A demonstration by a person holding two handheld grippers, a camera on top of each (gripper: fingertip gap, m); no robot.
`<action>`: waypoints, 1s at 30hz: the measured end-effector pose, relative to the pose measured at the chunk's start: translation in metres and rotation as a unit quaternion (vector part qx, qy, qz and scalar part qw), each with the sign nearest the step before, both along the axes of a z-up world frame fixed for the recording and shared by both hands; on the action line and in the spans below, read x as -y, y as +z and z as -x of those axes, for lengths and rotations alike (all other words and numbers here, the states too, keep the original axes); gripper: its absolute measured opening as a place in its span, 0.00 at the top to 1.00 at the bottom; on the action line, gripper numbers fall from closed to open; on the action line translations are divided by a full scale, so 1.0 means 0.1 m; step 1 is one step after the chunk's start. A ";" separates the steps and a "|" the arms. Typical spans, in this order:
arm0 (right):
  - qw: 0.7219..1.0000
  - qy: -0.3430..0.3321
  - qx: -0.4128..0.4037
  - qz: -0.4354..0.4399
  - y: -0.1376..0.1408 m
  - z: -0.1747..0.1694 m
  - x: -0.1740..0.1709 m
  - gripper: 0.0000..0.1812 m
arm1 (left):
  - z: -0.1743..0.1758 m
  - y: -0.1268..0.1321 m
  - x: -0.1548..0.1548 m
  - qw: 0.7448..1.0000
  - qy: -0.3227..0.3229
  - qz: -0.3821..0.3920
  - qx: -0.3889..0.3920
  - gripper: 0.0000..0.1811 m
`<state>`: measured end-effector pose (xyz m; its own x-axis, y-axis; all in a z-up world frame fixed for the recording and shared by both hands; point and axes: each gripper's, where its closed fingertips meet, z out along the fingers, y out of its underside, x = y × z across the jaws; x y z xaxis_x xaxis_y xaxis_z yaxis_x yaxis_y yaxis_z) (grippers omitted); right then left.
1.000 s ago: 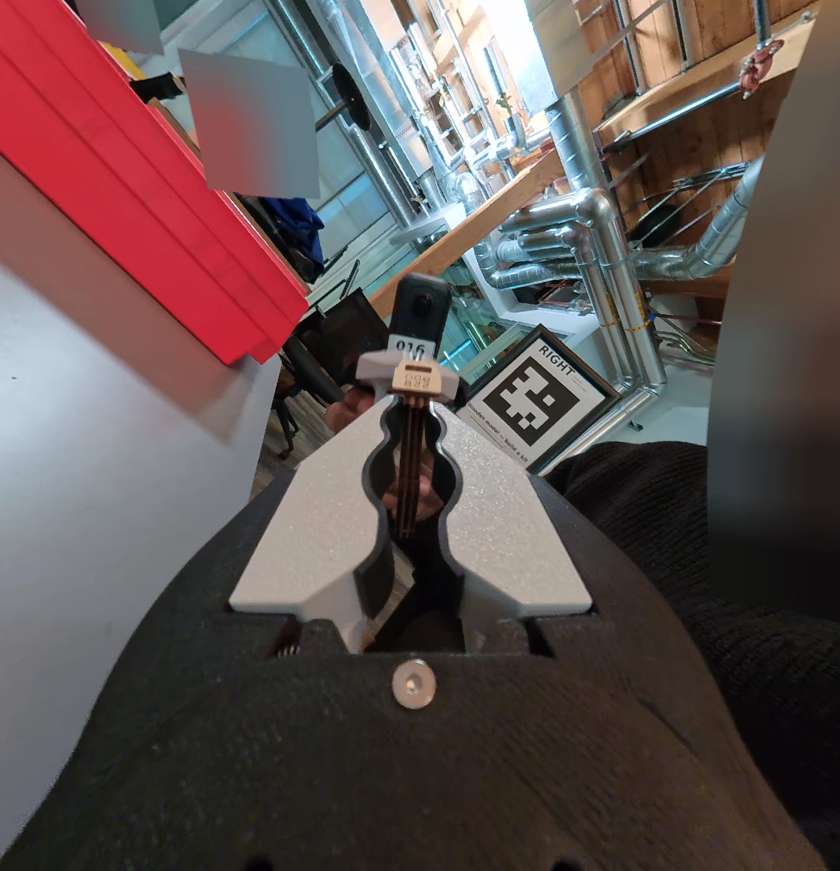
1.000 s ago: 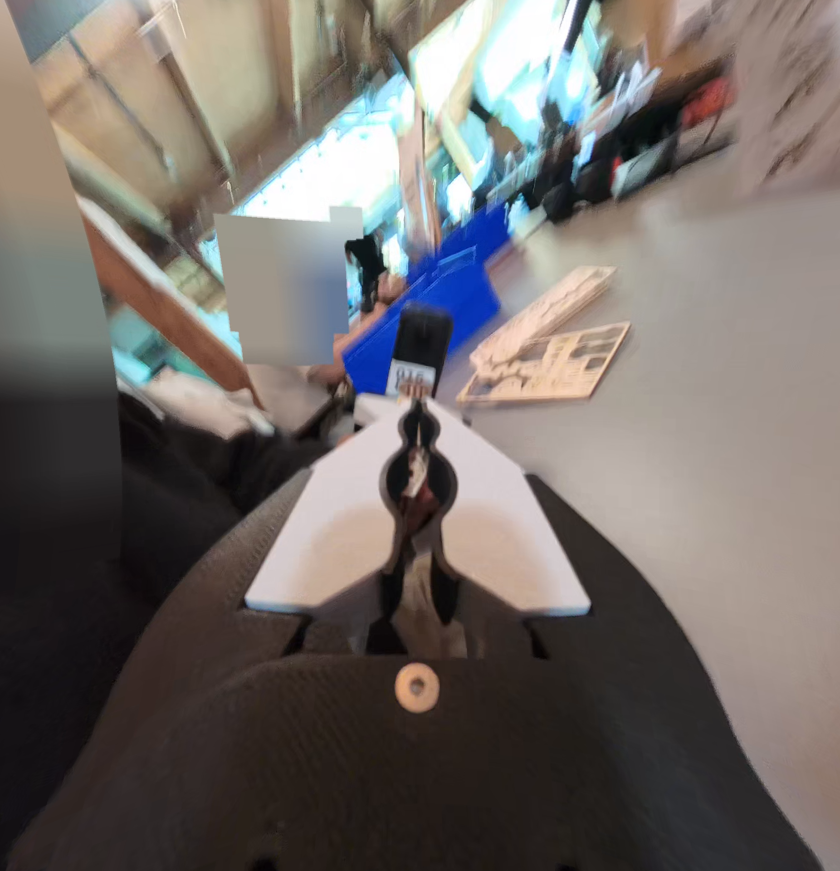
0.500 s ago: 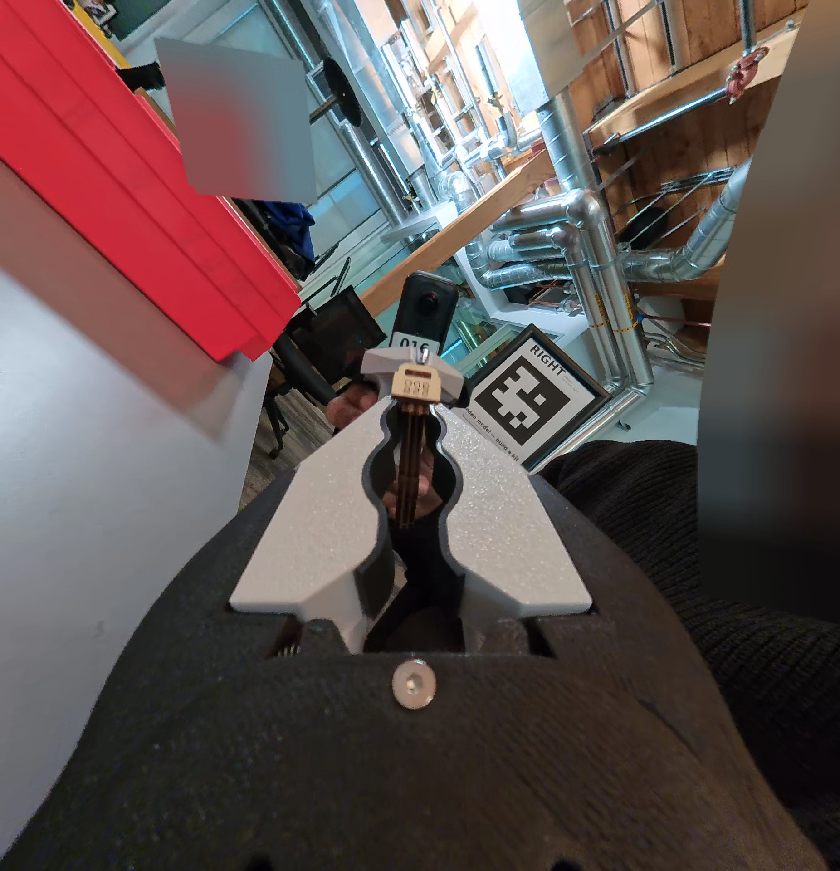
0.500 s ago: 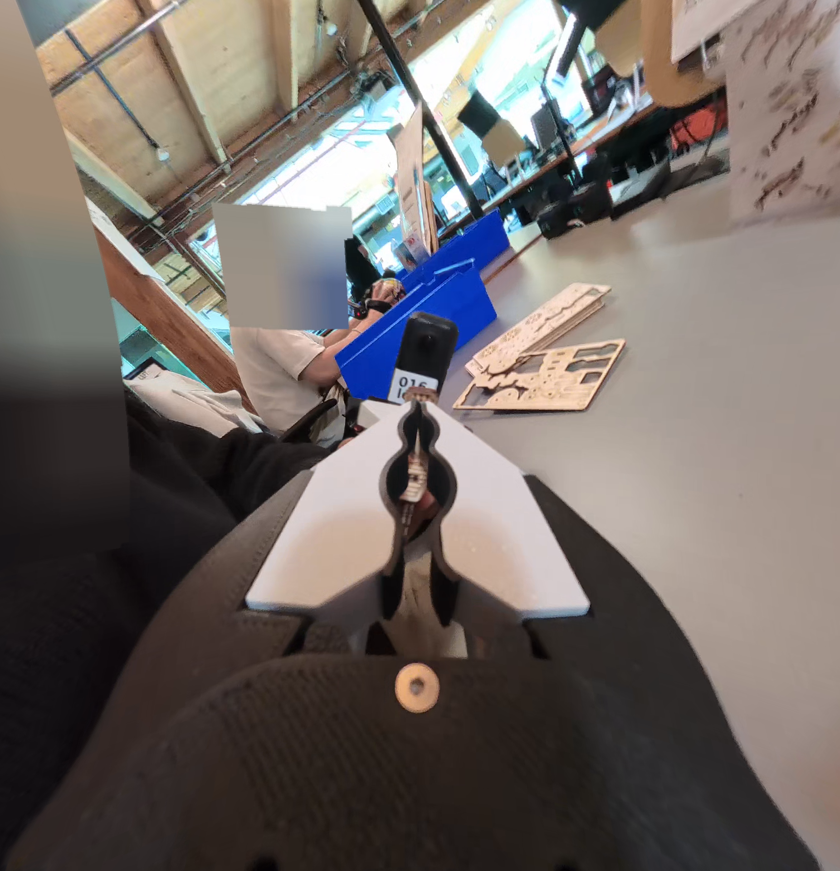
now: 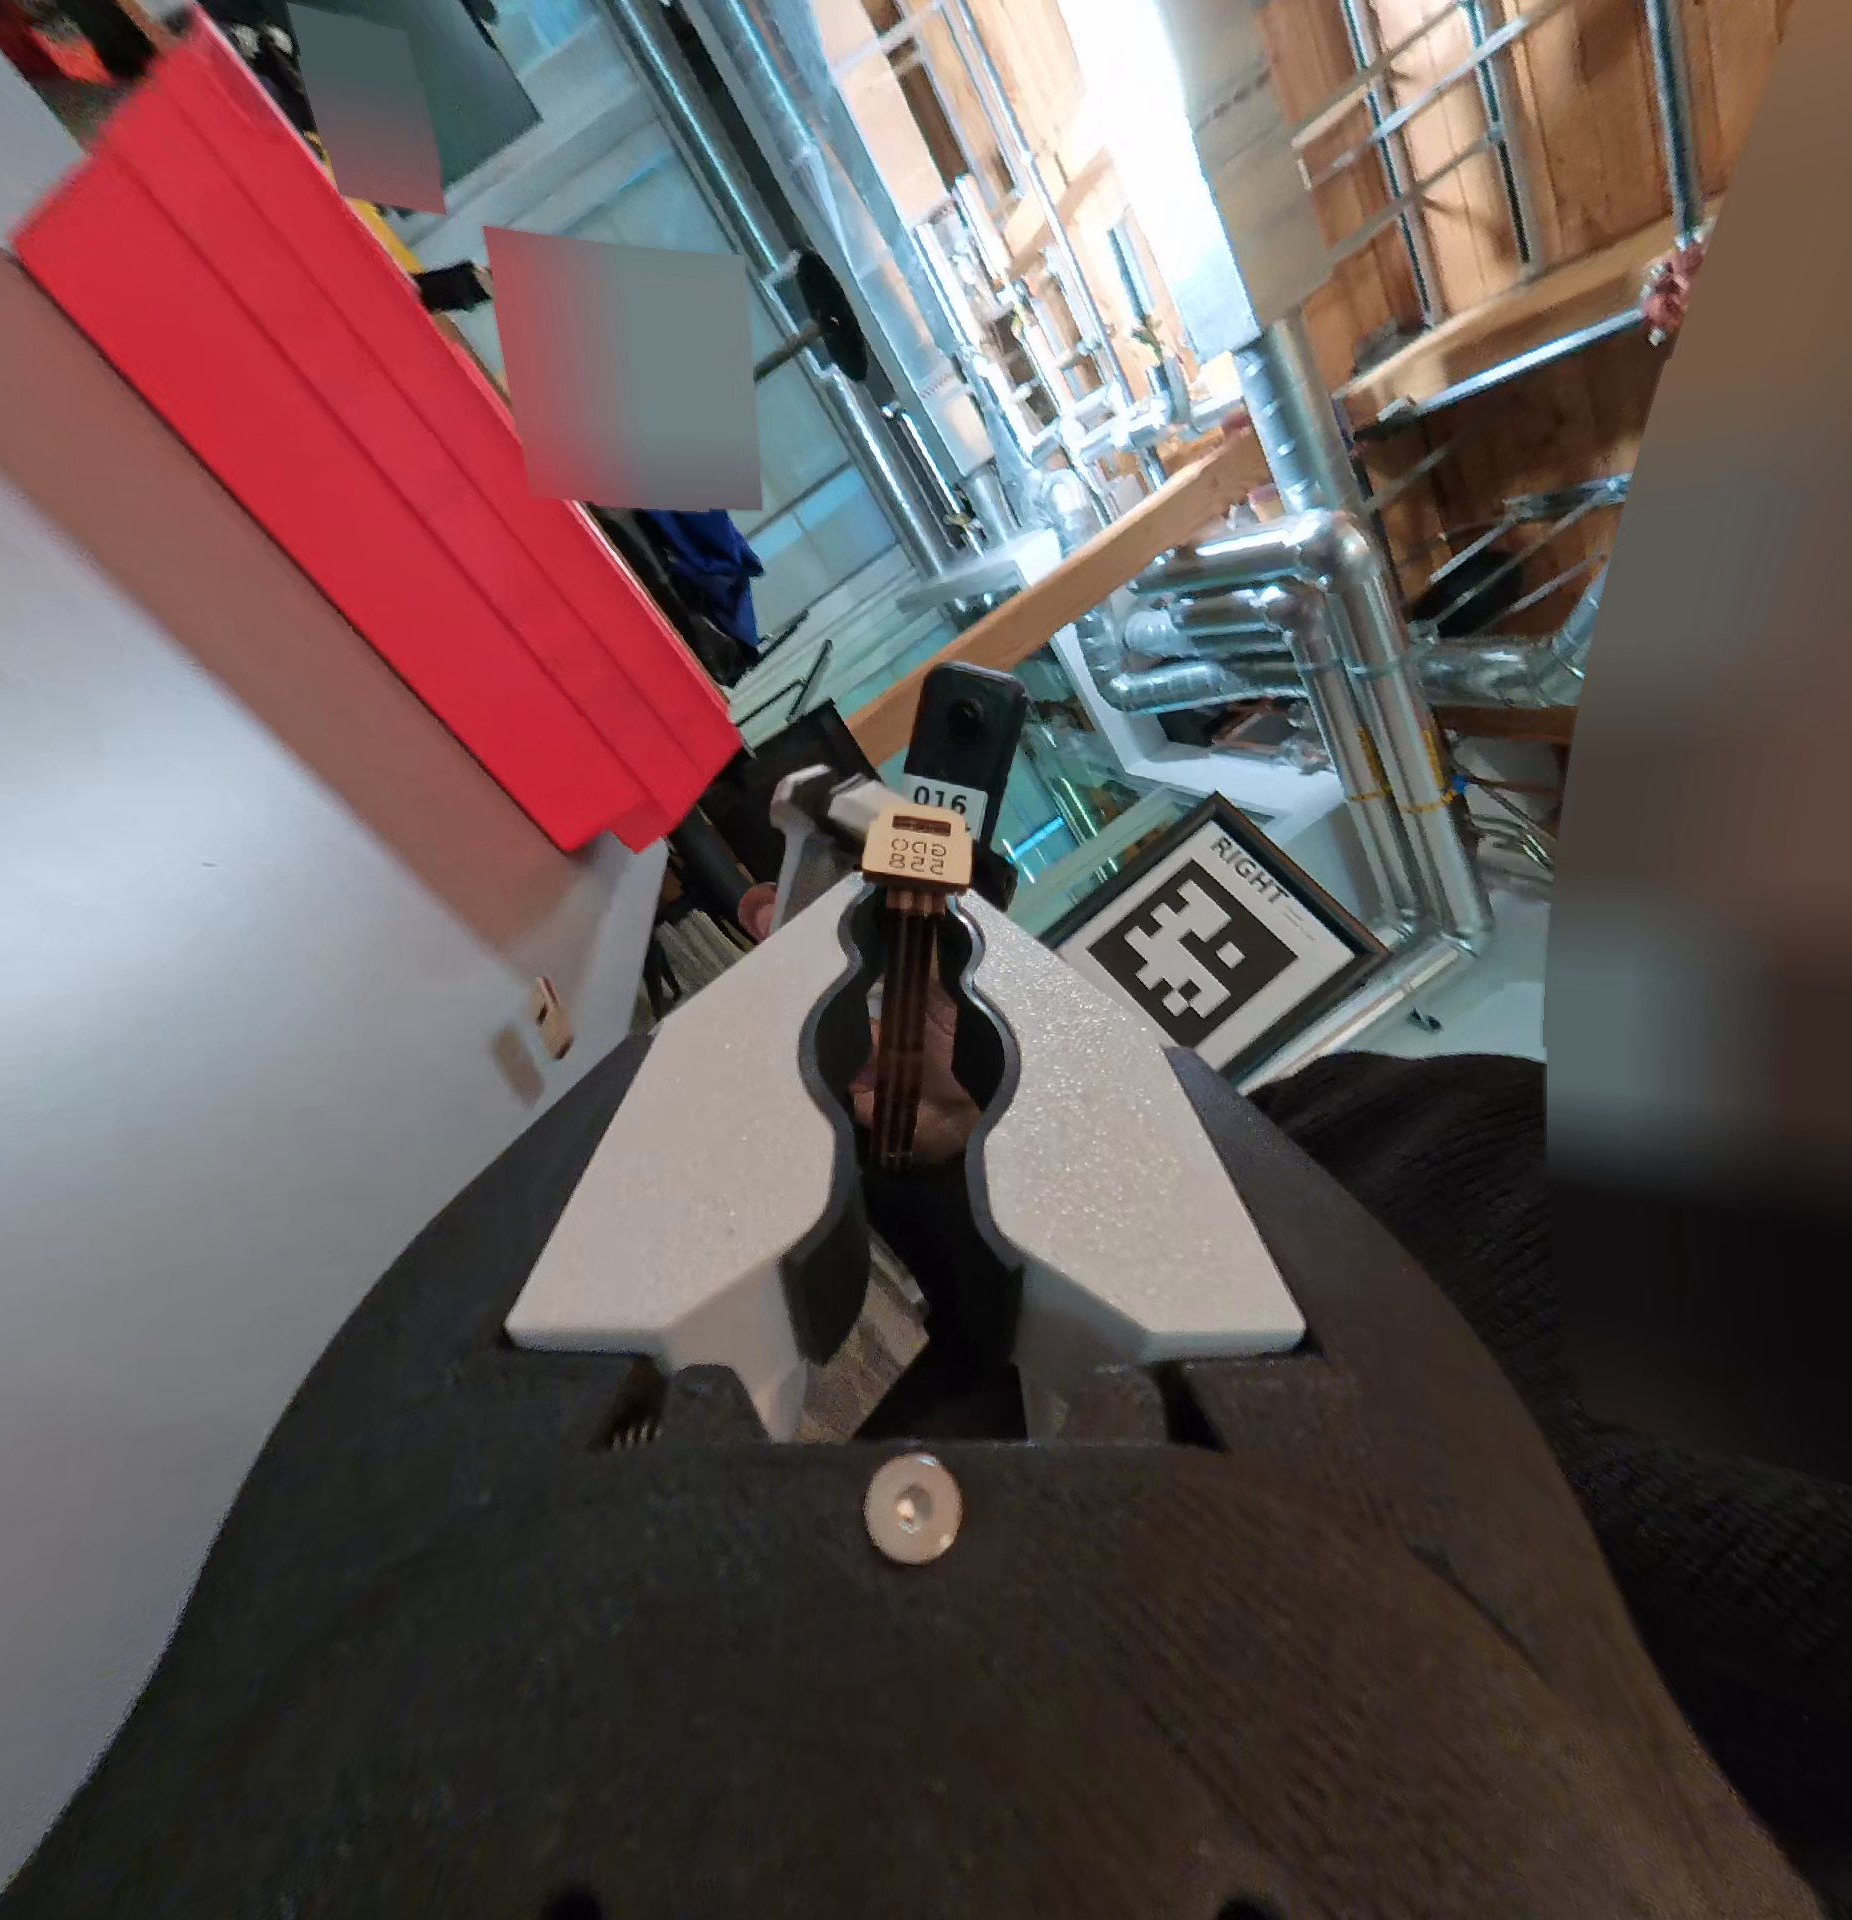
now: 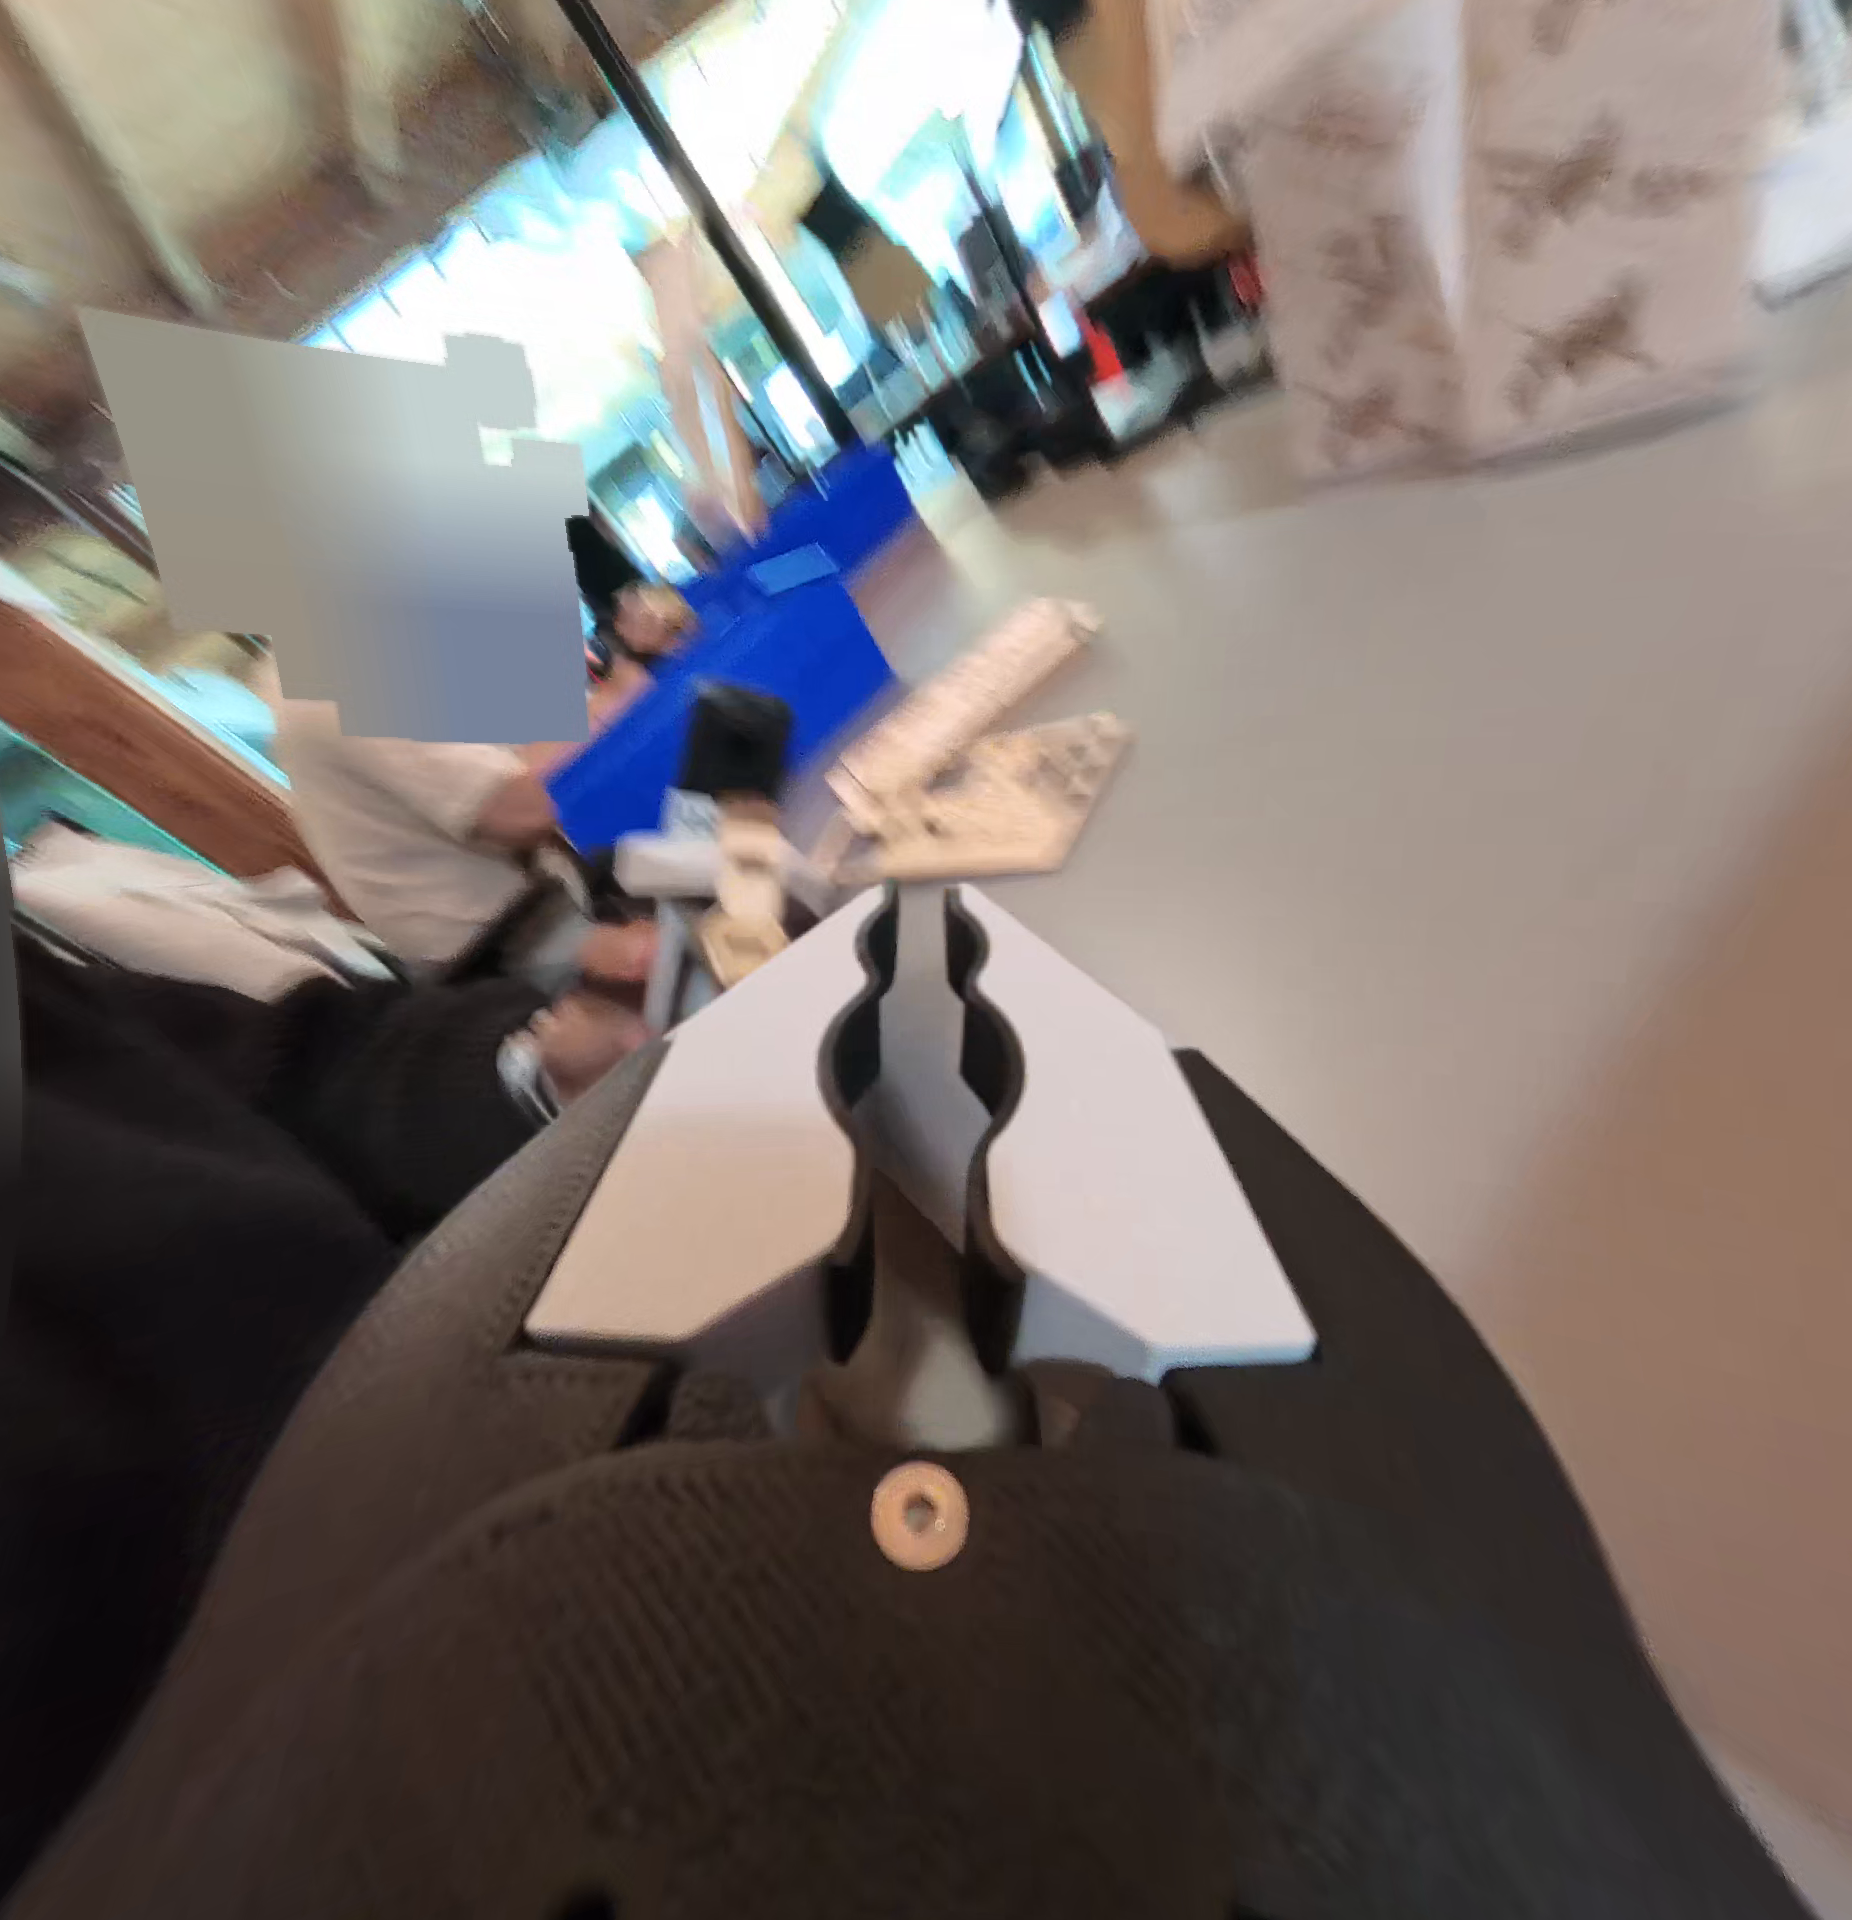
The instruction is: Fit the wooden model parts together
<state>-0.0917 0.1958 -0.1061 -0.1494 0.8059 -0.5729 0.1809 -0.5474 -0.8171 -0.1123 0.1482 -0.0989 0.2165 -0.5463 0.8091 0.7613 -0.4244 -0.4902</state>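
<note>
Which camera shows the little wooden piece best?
The left wrist view: the wooden piece is sharp there, pinched edge-on in the left hand-held gripper. The right wrist view is blurry, showing it only as a pale smudge beyond the right hand-held gripper, which holds nothing.

A grey table (image 6: 1421, 831) carries two pale wooden model sheets (image 6: 989, 800), one overlapping the other. Blue bins (image 6: 766, 644) sit just behind those sheets. A red bin (image 5: 330, 436) rests on the table's far side.
</note>
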 end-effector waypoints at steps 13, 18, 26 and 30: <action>0.957 0.005 0.251 -0.142 -0.85 -0.44 -0.35 0.85 | 0.16 -0.10 -0.07 0.999 0.015 0.033 0.040 0.96; 0.927 0.006 0.302 -0.223 -1.05 -0.34 -0.25 0.78 | 0.17 -0.12 -0.08 0.998 0.012 0.040 0.055 0.96; 0.920 0.037 0.296 -0.253 -1.08 -0.32 -0.13 0.94 | 0.15 -0.12 -0.08 0.997 0.006 0.043 0.068 0.97; 0.933 0.017 0.259 -0.250 -0.92 -0.29 -0.16 0.86 | 0.15 -0.10 -0.06 0.997 0.008 0.038 0.064 0.96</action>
